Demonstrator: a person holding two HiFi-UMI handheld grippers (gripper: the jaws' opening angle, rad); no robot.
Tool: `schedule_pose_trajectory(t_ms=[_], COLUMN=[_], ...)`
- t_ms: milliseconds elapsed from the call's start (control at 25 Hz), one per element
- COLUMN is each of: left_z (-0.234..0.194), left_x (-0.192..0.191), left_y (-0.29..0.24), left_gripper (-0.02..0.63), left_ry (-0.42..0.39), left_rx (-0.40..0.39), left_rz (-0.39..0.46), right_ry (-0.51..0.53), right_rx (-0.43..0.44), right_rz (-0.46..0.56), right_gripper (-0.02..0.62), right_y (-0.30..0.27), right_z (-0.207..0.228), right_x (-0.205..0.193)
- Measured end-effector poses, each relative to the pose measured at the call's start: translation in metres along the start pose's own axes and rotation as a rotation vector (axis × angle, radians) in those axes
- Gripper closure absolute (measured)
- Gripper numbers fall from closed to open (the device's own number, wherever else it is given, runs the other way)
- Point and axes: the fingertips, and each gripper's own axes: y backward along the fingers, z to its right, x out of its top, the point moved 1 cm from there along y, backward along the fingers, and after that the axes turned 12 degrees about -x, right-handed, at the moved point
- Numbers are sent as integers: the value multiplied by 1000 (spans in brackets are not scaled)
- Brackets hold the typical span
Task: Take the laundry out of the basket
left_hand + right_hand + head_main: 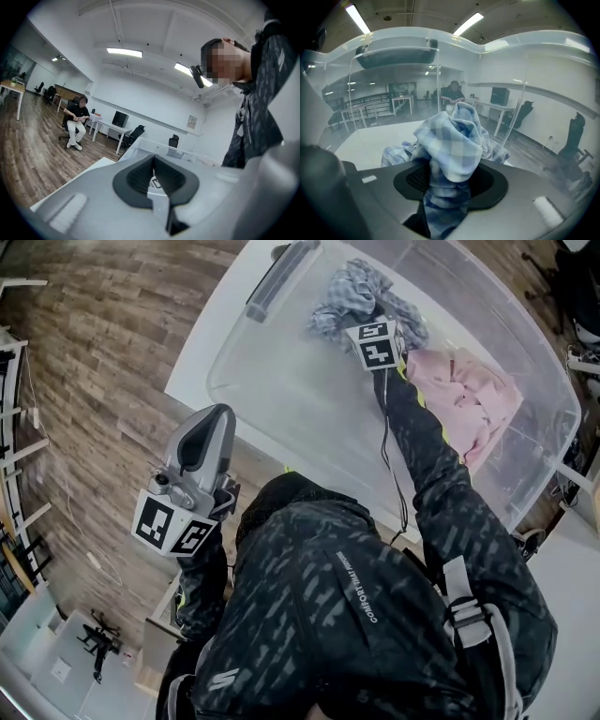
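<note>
Laundry status: blue-and-white checked cloth (452, 140) lies crumpled inside the clear plastic storage tub (281, 399) that serves as the basket, at the end with the grey clip handle (281, 277). A pink crumpled garment (473, 399) lies just beside it, further along the tub floor. Both items are inside the tub; nothing is out yet.

Right hand-held gripper (450, 176): reached down into the tub, jaws clamped on a bunched fold of the checked cloth. The fabric fills the gap between the pads and bulges above them. Most of the cloth rests on the tub floor beyond the jaws.

Left hand-held gripper (153, 174): jaws together, nothing between them. Held outside the tub, off its near long side, over the wooden floor (84, 352). It touches neither the tub nor the white table (202, 343) beneath the tub.

Risks, as judged:
- The bite is on a loose fold, not a thick bundle. A quick lift could let the cloth slide out of the pads.
- The hanging tail may drag on the tub wall. The tub looks light and is not braced, so it could shift on the table.
- Whether the checked cloth overlaps the pink garment cannot be told. If it does, the pink one may be pulled along and dropped partway.
</note>
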Motion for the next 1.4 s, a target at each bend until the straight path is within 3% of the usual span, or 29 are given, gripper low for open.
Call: schedule_pose_trajectory(t_ms=[320, 600, 1400], left_z=[11, 16, 60], left_x=[7, 23, 33], left_y=[9, 27, 46], left_gripper=[595, 595, 595], left_ry=[-28, -60, -99], left_rx=[-23, -41, -61], left_rz=[32, 58, 124], right_ry=[-93, -116, -174], right_rx=[-6, -12, -32], right_rz=[65, 159, 399], right_gripper=[397, 397, 396], right_y=[33, 76, 216], right_z=[16, 26, 63], right_x=[37, 92, 165])
